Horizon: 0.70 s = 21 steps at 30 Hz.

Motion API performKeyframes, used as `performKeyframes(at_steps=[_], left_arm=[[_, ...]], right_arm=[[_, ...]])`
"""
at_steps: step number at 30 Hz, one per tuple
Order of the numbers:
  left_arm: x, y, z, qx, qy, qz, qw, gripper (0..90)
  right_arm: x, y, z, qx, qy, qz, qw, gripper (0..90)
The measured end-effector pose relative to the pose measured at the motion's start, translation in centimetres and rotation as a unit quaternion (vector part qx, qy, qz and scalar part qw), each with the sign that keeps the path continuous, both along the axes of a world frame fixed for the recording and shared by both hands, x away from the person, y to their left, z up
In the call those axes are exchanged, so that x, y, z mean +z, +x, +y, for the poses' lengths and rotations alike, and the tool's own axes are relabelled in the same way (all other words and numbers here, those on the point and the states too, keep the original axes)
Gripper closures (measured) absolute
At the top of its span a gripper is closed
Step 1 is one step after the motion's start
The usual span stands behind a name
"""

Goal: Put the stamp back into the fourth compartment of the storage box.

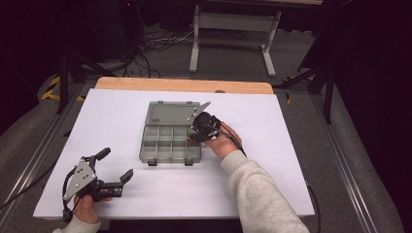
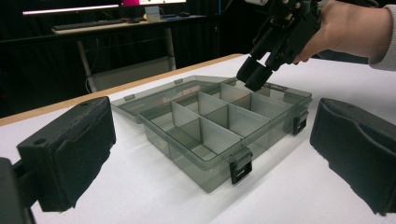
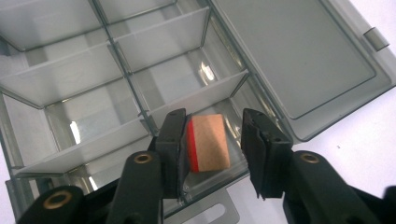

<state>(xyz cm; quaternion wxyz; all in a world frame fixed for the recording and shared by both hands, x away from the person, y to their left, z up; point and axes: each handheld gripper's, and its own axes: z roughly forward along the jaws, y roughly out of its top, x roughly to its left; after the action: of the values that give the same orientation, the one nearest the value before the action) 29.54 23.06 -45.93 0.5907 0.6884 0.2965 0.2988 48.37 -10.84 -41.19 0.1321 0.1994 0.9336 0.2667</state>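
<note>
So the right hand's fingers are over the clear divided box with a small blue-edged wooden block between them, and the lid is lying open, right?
Nearly: the edge is red, not blue. The right gripper view shows the wooden block with a red edge between the right gripper fingers, above the clear divided box, whose lid lies open.

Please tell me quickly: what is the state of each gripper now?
Left gripper: open, holding nothing.
Right gripper: open; small block between the jaws, a gap beside one pad.
</note>
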Motion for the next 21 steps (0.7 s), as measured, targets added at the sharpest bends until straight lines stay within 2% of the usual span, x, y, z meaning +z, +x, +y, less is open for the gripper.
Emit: performKeyframes(at_steps=[5, 11, 15, 16, 19, 21], left_arm=[[0.0, 0.0, 0.0, 0.001, -0.003, 0.002, 1.0, 1.0], [0.0, 0.0, 0.0, 0.001, 0.001, 0.0, 1.0, 1.0], [0.0, 0.0, 0.1, 0.002, 0.001, -0.001, 1.0, 1.0], [0.0, 0.0, 0.0, 0.002, 0.001, -0.001, 1.0, 1.0], [0.0, 0.0, 0.0, 0.001, 0.001, 0.0, 1.0, 1.0], [0.0, 0.0, 0.0, 0.001, 0.002, 0.0, 1.0, 1.0]], right_arm=[[0.3, 0.0, -0.3, -0.008, 0.011, -0.003, 0.9999, 54.9], [1.1, -0.4, -0.7, -0.026, 0.033, -0.019, 0.9989, 41.0], [1.9, -0.9, -0.9, -0.033, 0.056, -0.032, 0.9973, 26.8], [2.4, -1.3, -1.0, -0.037, 0.069, -0.035, 0.9963, 20.5], [2.7, -1.5, -1.1, -0.037, 0.076, -0.038, 0.9957, 16.4], [3.2, -2.1, -1.3, -0.033, 0.09, -0.044, 0.9945, 12.7]])
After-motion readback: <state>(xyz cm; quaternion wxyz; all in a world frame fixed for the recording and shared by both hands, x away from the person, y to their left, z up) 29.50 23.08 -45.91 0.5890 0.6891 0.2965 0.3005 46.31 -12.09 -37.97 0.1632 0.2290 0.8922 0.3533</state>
